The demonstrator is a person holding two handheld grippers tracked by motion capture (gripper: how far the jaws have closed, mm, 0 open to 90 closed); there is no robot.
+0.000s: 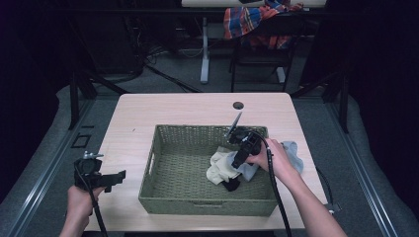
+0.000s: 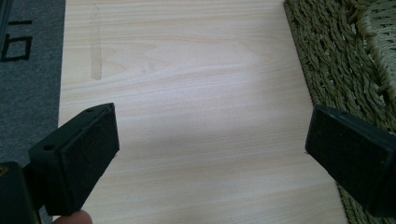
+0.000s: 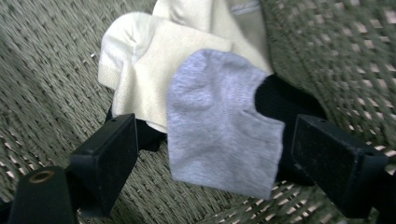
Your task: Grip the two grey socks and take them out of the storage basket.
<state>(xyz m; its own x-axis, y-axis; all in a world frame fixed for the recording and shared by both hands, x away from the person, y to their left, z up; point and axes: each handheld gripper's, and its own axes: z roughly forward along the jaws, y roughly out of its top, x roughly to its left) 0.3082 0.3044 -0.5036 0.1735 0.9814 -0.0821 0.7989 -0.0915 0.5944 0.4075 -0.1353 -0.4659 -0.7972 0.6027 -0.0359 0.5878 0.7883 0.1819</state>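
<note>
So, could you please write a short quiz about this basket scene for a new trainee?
1. True or false: the grey sock lies between the open jaws of the right gripper.
2. Where does the left gripper hover? A) inside the basket B) over the bare table, left of the basket
3. What colour is the sock under the grey one?

Key: 1 true. 2 B, over the table beside the basket. 3 cream, the cream sock.

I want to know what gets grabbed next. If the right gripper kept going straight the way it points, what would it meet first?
Probably the grey fabric sock, lying between the right gripper's open jaws on top of cream and black socks in the woven green basket; depth is hard to judge.
</note>
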